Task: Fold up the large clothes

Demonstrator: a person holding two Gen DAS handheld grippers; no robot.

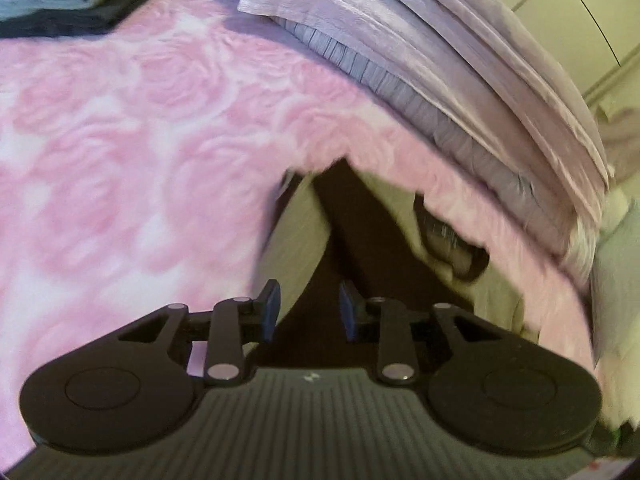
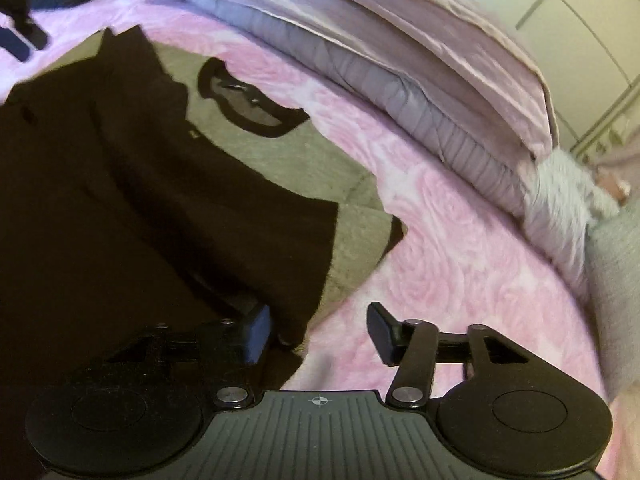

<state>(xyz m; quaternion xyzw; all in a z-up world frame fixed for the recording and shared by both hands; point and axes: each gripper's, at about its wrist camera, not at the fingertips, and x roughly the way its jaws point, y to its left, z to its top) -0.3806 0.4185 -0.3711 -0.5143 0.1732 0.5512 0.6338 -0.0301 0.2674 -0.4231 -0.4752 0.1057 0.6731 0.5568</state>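
- Left gripper: fingers sit a little way apart. There's dark cloth of the sweater right behind the gap, but the blue pads don't look like they're pressing on anything, so I'd call it open with nothing gripped. The view is blurry here, so take that with a pinch of salt.
- Right gripper: fingers spread fairly wide, nothing pinched. The left finger hangs over the near corner of the sweater, the right finger is over bare pink blanket. Can't tell if that left finger actually touches the cloth.
- The sweater is lying on the bed, on top of the pink rose-pattern blanket. It's dark brown and olive/grey, with a dark-trimmed collar at the far end. In the right view a dark panel is laid over the lighter body, so it looks partly folded already, with a lighter sleeve end sticking out on the right side.
- In the left view you only see a wedge of it: a dark strip running up the middle with lighter fabric on both sides, the pink blanket all round.
- Further back: a folded lilac duvet runs along the far edge of the bed.
- Top left corner: a small stack of folded clothes, dark and grey, well apart from the sweater.
- Behind everything, pale cupboard doors.
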